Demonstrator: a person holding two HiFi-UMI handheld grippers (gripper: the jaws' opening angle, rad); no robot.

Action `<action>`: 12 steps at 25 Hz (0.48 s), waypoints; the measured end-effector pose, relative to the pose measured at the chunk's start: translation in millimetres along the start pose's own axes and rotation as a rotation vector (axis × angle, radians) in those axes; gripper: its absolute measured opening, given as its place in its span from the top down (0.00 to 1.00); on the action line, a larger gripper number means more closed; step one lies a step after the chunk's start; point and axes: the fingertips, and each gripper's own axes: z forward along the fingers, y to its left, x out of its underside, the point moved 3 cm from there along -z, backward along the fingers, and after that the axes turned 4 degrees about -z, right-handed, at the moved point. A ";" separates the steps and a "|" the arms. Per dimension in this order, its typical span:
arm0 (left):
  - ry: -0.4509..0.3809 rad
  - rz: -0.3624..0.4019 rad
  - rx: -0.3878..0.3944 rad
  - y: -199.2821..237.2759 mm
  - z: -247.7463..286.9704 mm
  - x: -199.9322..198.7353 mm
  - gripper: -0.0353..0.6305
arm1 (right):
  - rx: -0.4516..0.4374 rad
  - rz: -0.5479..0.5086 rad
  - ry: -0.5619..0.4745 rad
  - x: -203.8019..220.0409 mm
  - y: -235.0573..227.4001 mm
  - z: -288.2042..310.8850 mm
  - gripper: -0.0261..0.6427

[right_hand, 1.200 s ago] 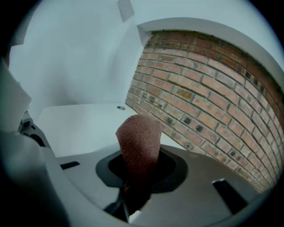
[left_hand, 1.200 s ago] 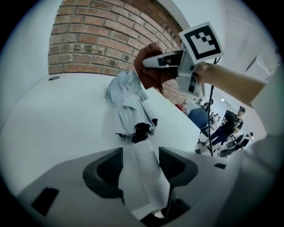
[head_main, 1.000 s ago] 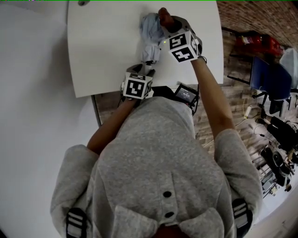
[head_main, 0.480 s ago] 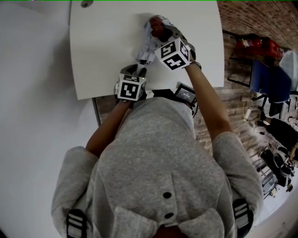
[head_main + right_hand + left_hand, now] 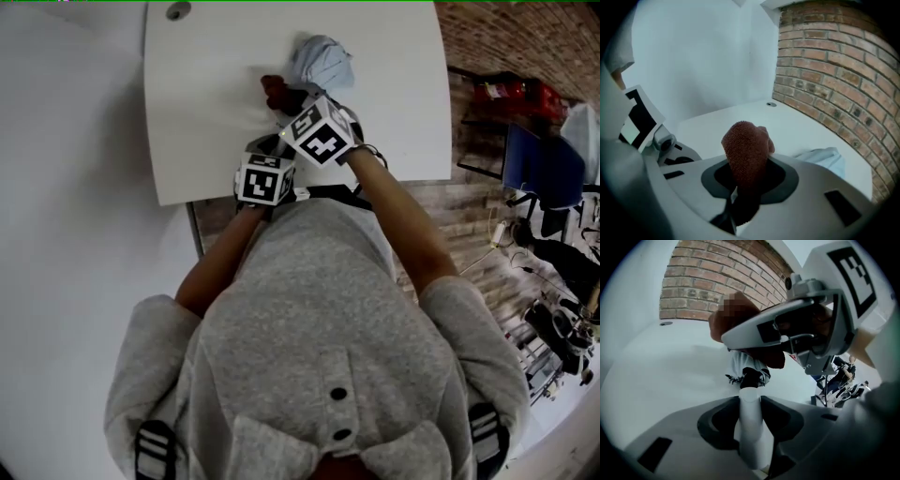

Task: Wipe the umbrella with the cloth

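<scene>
Back off the umbrella (image 5: 323,61) comes the right gripper (image 5: 747,183), fingers clenched on the red cloth (image 5: 745,145); left gripper (image 5: 750,420) fingers, just closed in, clamp its white handle (image 5: 749,399) on the counter (image 5: 206,112).

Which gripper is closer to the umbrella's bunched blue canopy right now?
Right. The right gripper, holding the cloth, sits close beside the canopy; the left gripper, whose jaws have just been closing on the handle, is further back.
</scene>
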 end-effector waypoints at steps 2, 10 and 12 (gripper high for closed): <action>-0.005 -0.003 -0.002 -0.4 -0.2 -0.3 0.72 | -0.034 0.010 0.011 -8.4 9.1 5.8 0.81; -0.017 -0.024 -0.001 2.6 -2.3 -2.0 0.72 | -0.379 0.656 -0.170 -59.1 6.2 23.0 0.81; -0.019 -0.030 0.006 0.8 -1.5 -3.9 0.72 | -0.362 0.796 -0.133 -52.5 -11.8 32.8 0.81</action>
